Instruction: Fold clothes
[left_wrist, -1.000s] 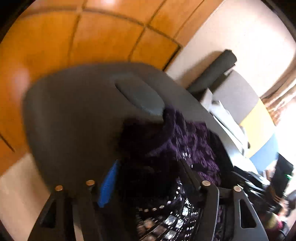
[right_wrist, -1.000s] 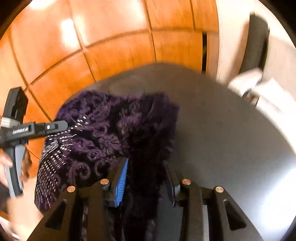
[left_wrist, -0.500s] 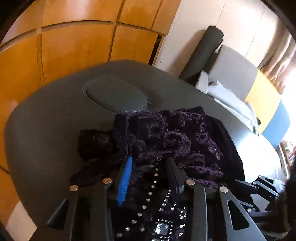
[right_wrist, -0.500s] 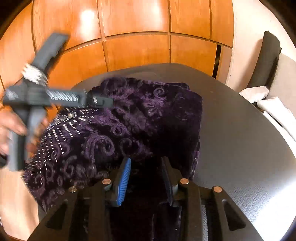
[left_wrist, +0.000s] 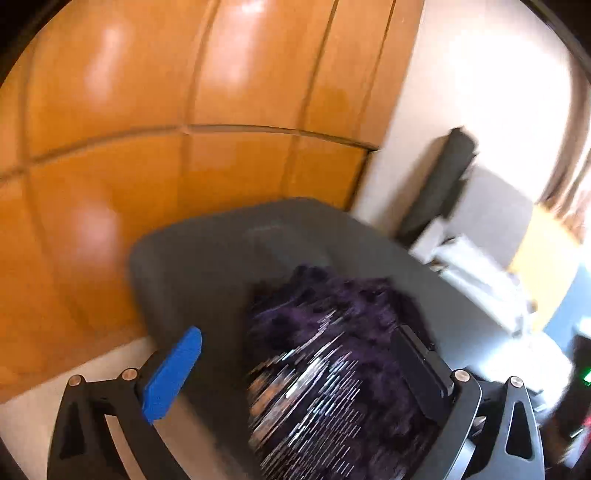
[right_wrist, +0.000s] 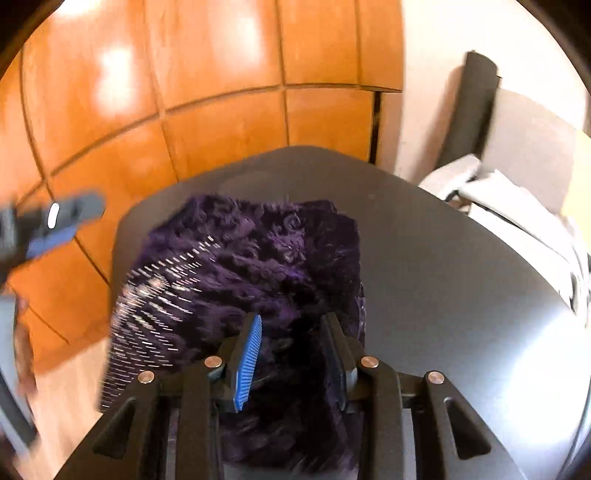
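Left gripper (left_wrist: 295, 369): fingers spread wide, nothing between the pads; blue pad (left_wrist: 171, 373) hangs off the garment's left edge, black pad (left_wrist: 421, 373) just above its right part. Seen from the right wrist it sits blurred at far left (right_wrist: 51, 225), clear of the cloth.

Purple velvet garment (right_wrist: 258, 258): bunched on the dark grey table (right_wrist: 443, 280), sequined section (right_wrist: 159, 295) toward the left, reaching the table's left edge.

Right gripper (right_wrist: 291, 347): fingers clenched on a dark fold of the garment's near edge.

Behind: orange wood panelling (right_wrist: 221, 74); pale folded fabrics (right_wrist: 498, 199) at right
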